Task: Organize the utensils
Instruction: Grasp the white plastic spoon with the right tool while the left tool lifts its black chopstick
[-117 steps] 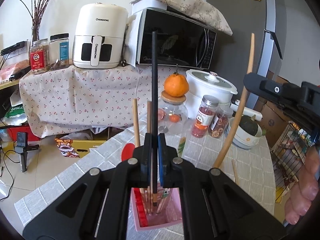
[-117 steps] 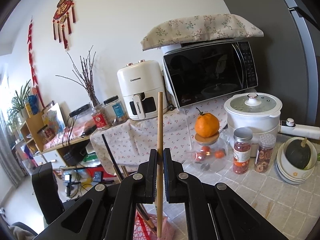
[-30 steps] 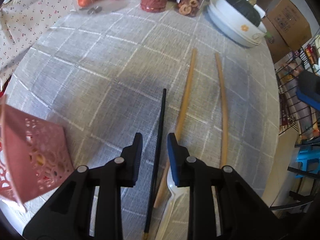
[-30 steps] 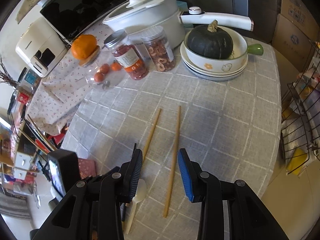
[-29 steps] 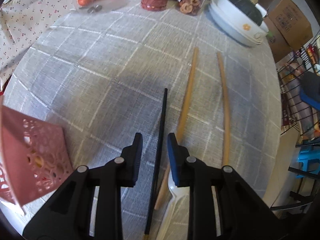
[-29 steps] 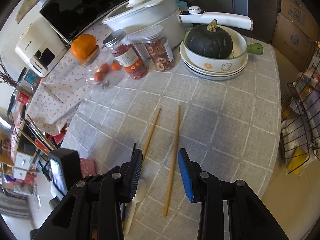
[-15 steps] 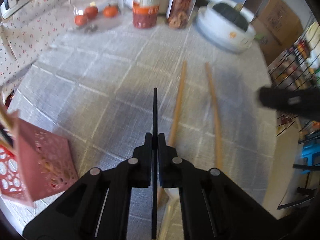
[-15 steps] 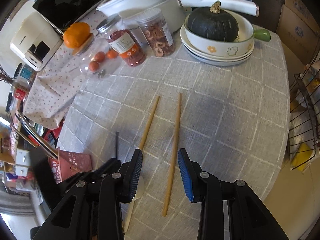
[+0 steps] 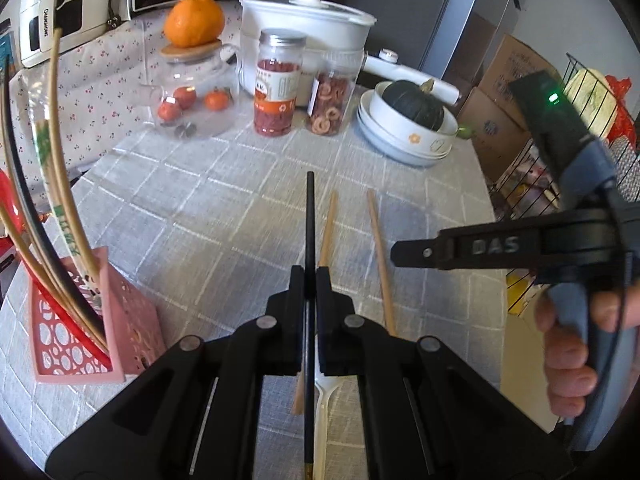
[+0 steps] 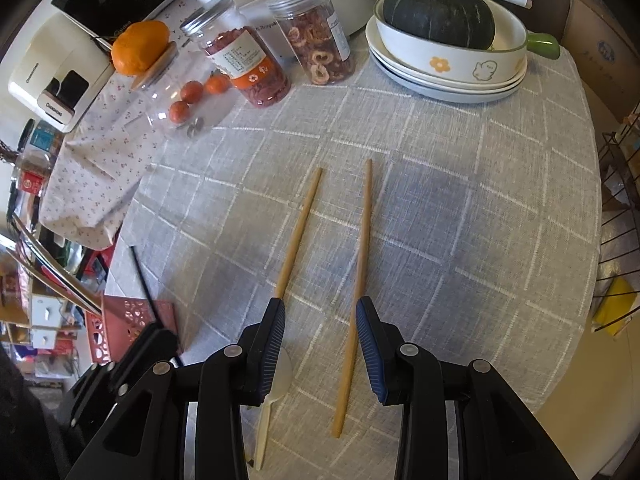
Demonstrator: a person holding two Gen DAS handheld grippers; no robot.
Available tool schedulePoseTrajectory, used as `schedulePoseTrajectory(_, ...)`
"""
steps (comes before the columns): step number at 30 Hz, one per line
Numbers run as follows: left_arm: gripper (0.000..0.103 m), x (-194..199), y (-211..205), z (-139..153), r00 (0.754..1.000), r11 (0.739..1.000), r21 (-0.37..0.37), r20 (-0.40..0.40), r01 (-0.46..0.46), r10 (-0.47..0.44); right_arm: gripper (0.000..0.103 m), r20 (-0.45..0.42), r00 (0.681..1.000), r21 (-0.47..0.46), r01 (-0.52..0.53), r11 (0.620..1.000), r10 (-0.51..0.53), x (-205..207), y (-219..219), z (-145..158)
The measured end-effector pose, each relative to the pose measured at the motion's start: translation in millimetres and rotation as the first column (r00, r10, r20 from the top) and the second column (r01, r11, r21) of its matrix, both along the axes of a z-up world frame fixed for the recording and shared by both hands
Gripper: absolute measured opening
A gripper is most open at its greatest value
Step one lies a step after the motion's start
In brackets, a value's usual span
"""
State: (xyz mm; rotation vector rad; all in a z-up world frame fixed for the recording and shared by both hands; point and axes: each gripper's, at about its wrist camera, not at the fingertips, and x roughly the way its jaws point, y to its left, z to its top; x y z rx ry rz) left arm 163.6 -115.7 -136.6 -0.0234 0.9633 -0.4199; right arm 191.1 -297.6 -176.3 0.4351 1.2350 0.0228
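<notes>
My left gripper is shut on a black chopstick and holds it lifted off the grey checked tablecloth, pointing away from me. A pink holder with several chopsticks in it stands at the left. My right gripper is open and hovers low over the table. One wooden chopstick lies between its fingers, close to the right one. A second wooden chopstick runs up from its left finger. A white spoon lies partly hidden under that finger.
At the back stand a glass pot with an orange on top, two jars, and stacked bowls holding a dark pumpkin. A wire rack lies past the table's right edge. A hand grips the right tool.
The left gripper shut on the black chopstick and raised it off the table, tilting up. The right gripper sank closer to the two wooden chopsticks, still open.
</notes>
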Motion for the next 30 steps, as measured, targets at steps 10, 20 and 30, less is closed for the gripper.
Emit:
schedulePoseTrajectory(10,0.006,-8,14,24,0.997,0.998,-0.065,0.078,-0.021,0.026,0.038,-0.03,1.0,-0.005,0.002,1.0,-0.002,7,0,-14)
schedulePoseTrajectory(20,0.006,-24,35,56,0.988,0.997,-0.078,0.151,-0.027,0.038,0.038,-0.136,0.979,0.078,-0.141,0.987,0.15,-8,49,-39)
schedulePoseTrajectory(30,0.006,-31,55,64,0.985,0.996,-0.077,0.162,-0.04,0.052,0.037,-0.224,0.947,0.022,-0.232,0.973,0.231,-24,88,-63)
